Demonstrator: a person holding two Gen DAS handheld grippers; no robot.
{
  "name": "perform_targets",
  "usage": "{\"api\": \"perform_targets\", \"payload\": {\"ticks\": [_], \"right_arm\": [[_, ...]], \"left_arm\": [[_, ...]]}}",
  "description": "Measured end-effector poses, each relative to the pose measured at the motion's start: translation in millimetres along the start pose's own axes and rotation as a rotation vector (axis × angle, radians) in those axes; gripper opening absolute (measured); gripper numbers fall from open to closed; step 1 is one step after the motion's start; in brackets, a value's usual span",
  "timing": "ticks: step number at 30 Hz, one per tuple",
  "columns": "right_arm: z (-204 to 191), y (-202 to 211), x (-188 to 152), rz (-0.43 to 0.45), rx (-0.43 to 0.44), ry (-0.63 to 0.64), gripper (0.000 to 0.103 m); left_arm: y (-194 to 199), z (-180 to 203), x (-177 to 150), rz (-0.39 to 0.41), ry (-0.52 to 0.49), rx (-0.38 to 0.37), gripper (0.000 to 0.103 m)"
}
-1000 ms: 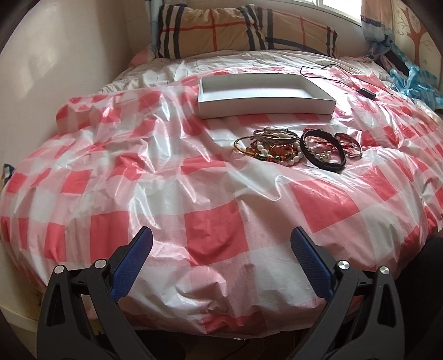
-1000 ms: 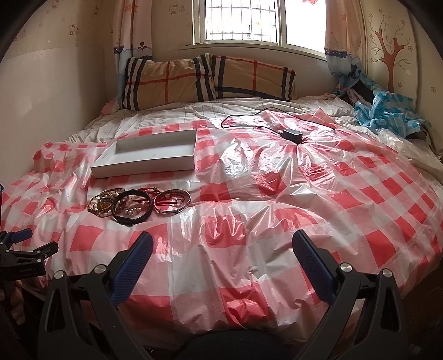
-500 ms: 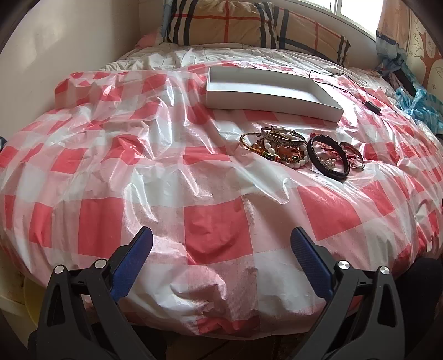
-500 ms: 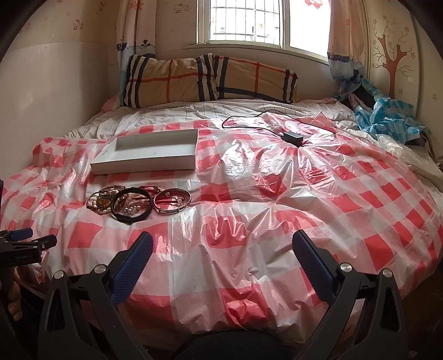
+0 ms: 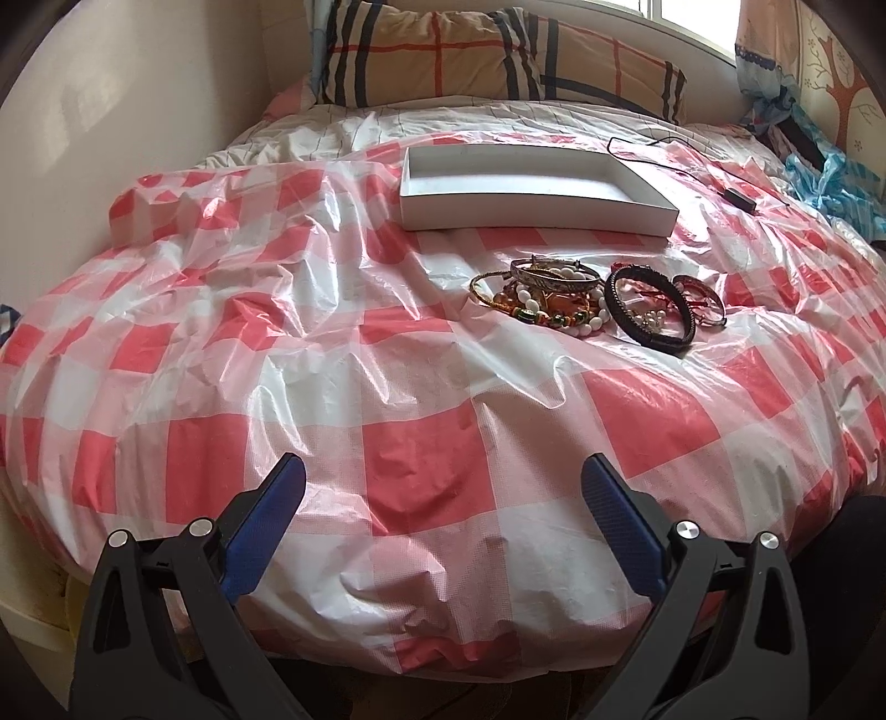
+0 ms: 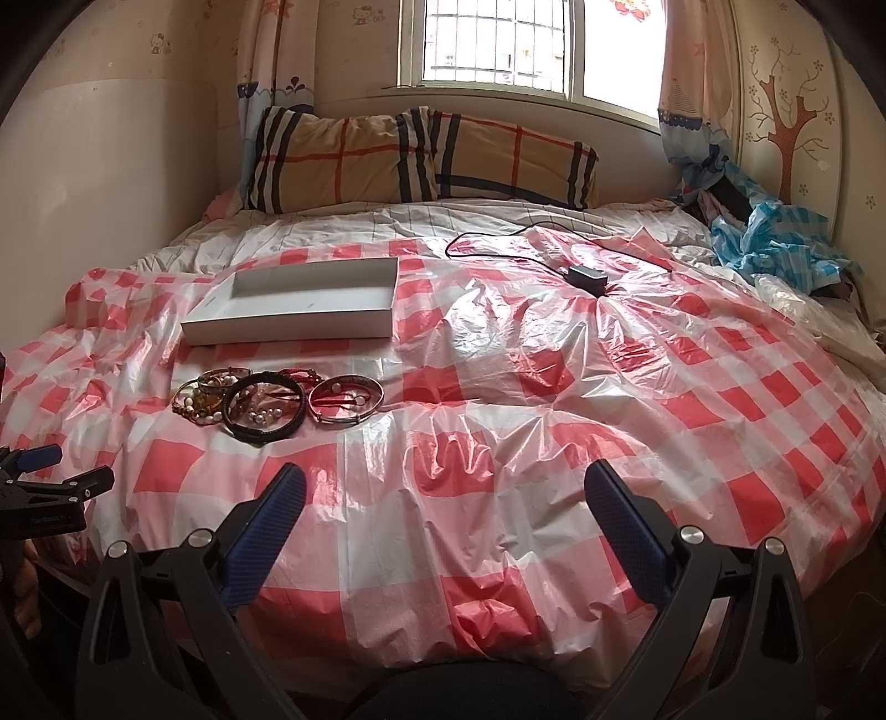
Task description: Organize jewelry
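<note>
Several bracelets heaped: beaded, metal, black braided.

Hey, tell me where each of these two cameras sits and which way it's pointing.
Left wrist: rides the left gripper at the bed's foot, facing the bracelets and white box; its own open blue fingers show.
Right wrist: rides the right gripper, further right, facing the pillows and window; its open fingers show, with the left gripper at the left edge.
Shared: box, bracelets, checkered cover, charger, pillows.
</note>
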State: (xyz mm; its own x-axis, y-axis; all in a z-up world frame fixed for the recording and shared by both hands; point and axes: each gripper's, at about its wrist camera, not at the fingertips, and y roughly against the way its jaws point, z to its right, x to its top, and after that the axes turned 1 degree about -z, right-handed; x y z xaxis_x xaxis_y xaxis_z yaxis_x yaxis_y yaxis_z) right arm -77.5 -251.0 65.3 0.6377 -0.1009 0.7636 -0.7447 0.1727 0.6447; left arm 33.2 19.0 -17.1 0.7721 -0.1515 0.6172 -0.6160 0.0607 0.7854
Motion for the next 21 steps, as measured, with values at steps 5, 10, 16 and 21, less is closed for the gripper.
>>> {"api": "perform_targets", "payload": {"ticks": [5, 10, 16, 21], "right_arm": [[-0.3, -0.2, -0.3, 0.0, 0.0, 0.0, 0.097], [-0.2, -0.4, -0.4, 0.0, -0.001, 0.0, 0.097], [-0.5, -0.4, -0.4, 0.0, -0.001, 0.001, 0.097], [-0.8, -0.5, -0.5, 0.0, -0.001, 0.001, 0.097]], "left_arm": [[-0.8, 2.8, -0.9, -0.002, -0.014, 0.005, 0.096], [-1.0, 3.0, -0.9, -0.002, -0.015, 0.005, 0.096], [-2.3, 4.6, -1.5, -0.005, -0.021, 0.007, 0.096], [-2.8, 5.4, -2.0, -0.007, -0.023, 0.006, 0.096]]}}
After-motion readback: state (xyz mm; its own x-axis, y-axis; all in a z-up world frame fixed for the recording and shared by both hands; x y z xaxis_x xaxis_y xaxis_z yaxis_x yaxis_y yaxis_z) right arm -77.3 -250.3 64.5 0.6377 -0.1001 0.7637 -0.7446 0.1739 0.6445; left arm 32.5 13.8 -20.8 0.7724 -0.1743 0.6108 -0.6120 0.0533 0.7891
